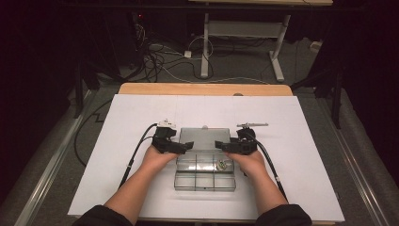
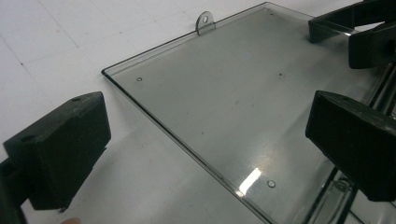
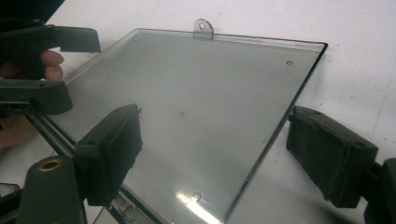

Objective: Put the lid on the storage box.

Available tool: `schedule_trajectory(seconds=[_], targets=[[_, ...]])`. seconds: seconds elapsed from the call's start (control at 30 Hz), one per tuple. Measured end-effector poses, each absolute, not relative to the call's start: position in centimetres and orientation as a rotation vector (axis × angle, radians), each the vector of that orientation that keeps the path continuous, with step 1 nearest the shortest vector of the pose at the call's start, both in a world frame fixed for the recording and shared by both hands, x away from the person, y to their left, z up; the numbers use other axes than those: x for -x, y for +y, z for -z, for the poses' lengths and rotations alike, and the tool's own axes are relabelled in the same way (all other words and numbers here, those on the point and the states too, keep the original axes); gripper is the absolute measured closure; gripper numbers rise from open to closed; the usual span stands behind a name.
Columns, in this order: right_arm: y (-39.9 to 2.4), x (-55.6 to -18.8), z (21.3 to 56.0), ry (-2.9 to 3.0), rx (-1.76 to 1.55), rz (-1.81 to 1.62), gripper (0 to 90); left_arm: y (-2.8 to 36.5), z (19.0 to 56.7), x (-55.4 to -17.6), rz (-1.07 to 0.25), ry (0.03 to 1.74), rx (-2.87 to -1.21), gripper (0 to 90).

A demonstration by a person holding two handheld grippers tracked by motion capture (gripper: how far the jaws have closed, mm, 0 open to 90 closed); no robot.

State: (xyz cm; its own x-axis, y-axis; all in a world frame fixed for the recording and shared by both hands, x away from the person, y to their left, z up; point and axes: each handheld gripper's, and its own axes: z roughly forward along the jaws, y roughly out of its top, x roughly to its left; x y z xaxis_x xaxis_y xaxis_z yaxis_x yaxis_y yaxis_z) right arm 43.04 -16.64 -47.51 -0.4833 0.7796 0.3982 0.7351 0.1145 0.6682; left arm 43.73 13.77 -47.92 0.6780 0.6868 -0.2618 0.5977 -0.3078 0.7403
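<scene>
On the desk: a white sheet (image 1: 141, 141) covers the desk (image 1: 202, 89); a clear plastic box (image 1: 205, 176) lies near its middle, close to the person's edge.
Box: compartmented base toward the person, a small metal part (image 1: 221, 164) in one right-hand compartment.
Lid: the lid (image 1: 205, 139) lies open and flat on the far side of the base, joined along the hinge; a small hanging tab (image 2: 205, 21) sticks out from its far edge.
Left hand-held gripper: the left hand-held gripper (image 1: 187, 146) sits at the lid's left edge, jaws apart, one jaw over the white sheet and the other over the lid; released, gripping nothing.
Right hand-held gripper: the right hand-held gripper (image 1: 221, 146) sits at the lid's right edge, jaws straddling that edge, one over the lid and one over the sheet; pads clear of the plastic, so released.
Hands: the left hand (image 1: 157, 157) and right hand (image 1: 251, 162) flank the box, forearms coming from the near edge.
Cables: a black cable (image 1: 136, 150) trails from each gripper across the sheet.
Beyond the desk: a floor with loose wires (image 1: 160, 61) and a white table frame (image 1: 244, 33).
</scene>
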Motion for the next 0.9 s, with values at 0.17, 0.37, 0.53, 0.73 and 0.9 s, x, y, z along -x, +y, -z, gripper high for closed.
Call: schedule_trajectory(seconds=[0.17,0.37,0.53,0.73,0.9], targets=[[-16.6,-43.0,47.5,2.303,-1.574,-1.329,20.4,13.8,47.9,-43.7,-0.132,0.991,-2.012,0.0],[-16.6,-42.9,47.4,2.303,-1.578,-1.339,23.1,13.7,47.9,-43.7,-0.135,0.981,-2.013,0.0],[-16.4,-42.6,47.2,2.283,-1.536,-1.327,24.0,13.8,47.9,-43.7,-0.153,0.978,-2.004,0.0],[-16.3,-42.0,46.8,2.245,-1.450,-1.332,29.3,14.0,47.8,-43.4,-0.168,0.985,-1.969,0.0],[-16.6,-41.3,46.4,2.200,-1.365,-1.342,37.3,14.4,47.5,-43.1,-0.118,0.958,-1.960,6.0]])
